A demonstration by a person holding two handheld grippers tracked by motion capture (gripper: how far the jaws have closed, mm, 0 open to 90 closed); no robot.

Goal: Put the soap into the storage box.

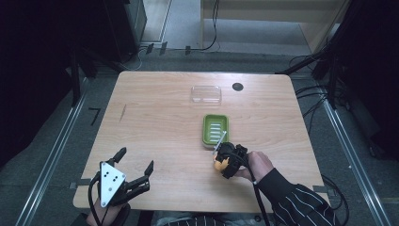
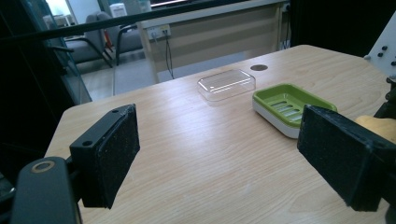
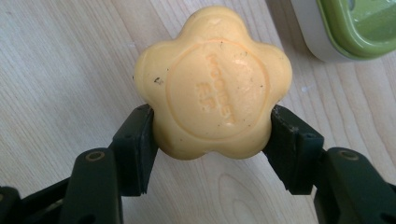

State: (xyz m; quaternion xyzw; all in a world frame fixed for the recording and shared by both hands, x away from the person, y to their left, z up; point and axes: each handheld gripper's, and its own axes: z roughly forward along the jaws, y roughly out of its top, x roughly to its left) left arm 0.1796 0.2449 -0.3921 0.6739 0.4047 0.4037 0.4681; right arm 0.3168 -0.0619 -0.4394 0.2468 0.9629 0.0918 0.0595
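Right claw (image 3: 212, 128) grips flower-shaped yellow soap (image 3: 212, 81); left claw (image 1: 135, 164) open, idle.
Green soap dish (image 1: 215, 130) lies just ahead of the soap, nearer the right claw.

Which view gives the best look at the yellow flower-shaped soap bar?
The right gripper view: the yellow flower-shaped soap bar sits large and close, pinched between the right claw, its stamped face visible. The high view shows a small yellow patch at that claw; the left gripper view shows a sliver behind a jaw.
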